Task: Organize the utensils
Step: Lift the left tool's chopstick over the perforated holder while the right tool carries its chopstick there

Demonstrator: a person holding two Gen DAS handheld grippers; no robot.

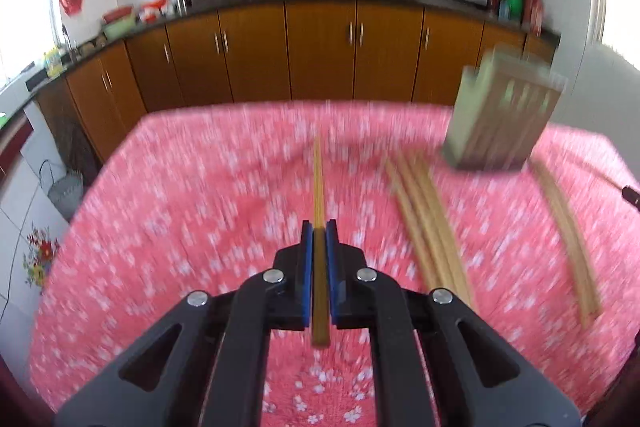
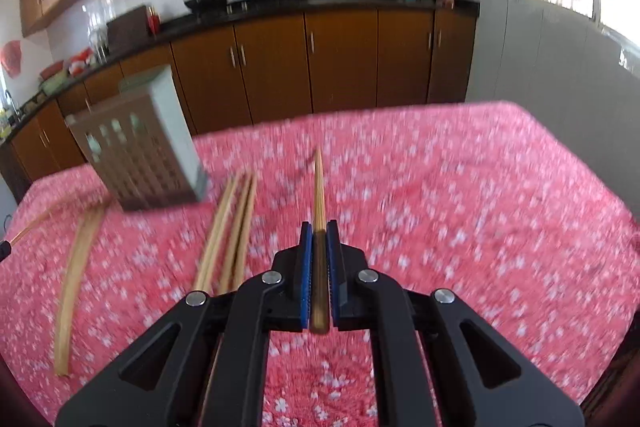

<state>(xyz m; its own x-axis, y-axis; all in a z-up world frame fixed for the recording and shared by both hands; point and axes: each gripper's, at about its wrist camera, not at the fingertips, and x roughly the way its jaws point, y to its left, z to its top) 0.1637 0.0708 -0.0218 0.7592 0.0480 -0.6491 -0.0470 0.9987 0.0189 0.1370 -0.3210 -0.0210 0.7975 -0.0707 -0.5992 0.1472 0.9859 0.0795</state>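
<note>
Wooden chopsticks were the task's things, scattered on a table under a pink flowered cloth. The left gripper was pinching one chopstick between its blue pads, the stick running forward along the fingers, its tip out over the cloth. The right gripper pinched a second chopstick the same way.

A slatted utensil holder stood upright towards the far side of the table, lying between the two views. Beside it lay a loose bundle of what looked like three or four chopsticks, and further off a smaller group, perhaps two; blur prevented a sure count. One holder, two grippers, two held sticks.

Each stick looked light, stiff and smooth, likely to pivot or slip if gripped near an end. A hold near the thicker end, as here, seemed to leave the tip free for the holder.
</note>
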